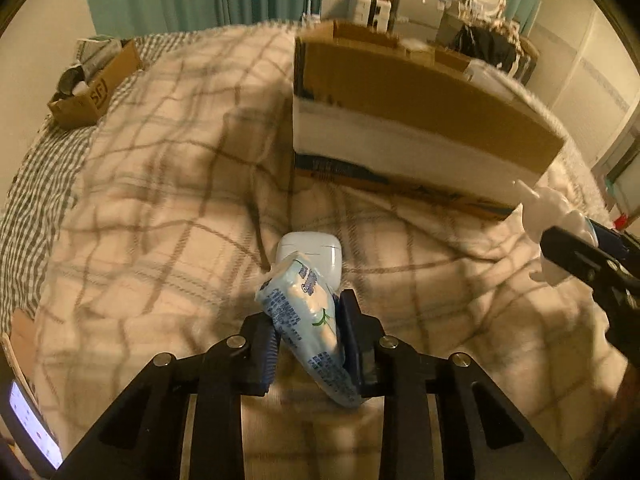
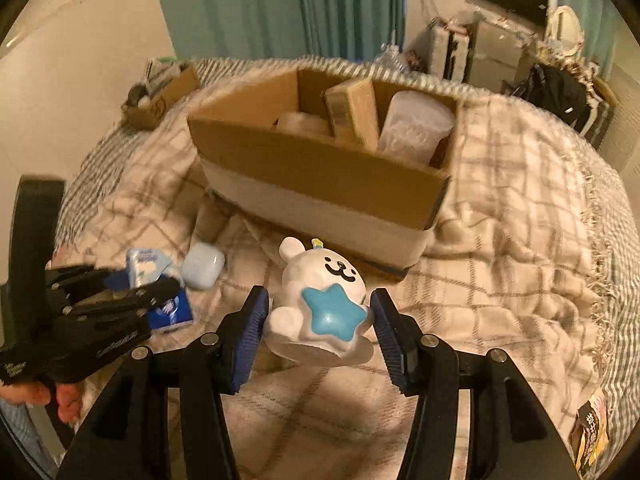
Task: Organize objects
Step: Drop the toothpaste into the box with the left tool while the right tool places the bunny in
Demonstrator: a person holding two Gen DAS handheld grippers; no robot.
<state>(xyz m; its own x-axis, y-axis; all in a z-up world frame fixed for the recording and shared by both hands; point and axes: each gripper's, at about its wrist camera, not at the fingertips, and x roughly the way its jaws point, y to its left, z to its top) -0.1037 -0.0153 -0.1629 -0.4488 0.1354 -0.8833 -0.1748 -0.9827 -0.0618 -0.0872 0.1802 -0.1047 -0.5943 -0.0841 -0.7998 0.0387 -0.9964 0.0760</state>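
Left gripper (image 1: pixel 310 344): nearest in the left wrist view, its blue-padded fingers clamped on a pale blue tissue pack (image 1: pixel 308 316) by its narrow sides, the pack tilted and lifted just above the bed
Right gripper (image 2: pixel 318 334): fingers set either side of a white bunny figure (image 2: pixel 320 304) with a blue star on its belly; the left pad touches it, the right pad looks almost apart, so I cannot tell whether the grip is firm
Why held so: both items look raised and pointed toward the box, probably to be dropped in together
Earbud case (image 1: pixel 310 254): small white case lying on the blanket just beyond the tissue pack, not held
Second tissue pack (image 2: pixel 170 314): darker blue, on the blanket under the left gripper as the right wrist view shows it
Bed (image 1: pixel 160 200): covered by a rumpled cream plaid blanket whose folds rise between grippers and box
Cardboard box (image 2: pixel 320 172): open-topped, farther on the bed, already holding a tan package, a clear container and a roll; free space seems to be at its left
In the way: the tall near wall of the box must be cleared
Small box (image 1: pixel 94 88): at the far left corner of the bed, with a few things in it
Snack packet (image 2: pixel 590 432): at the right edge of the bed
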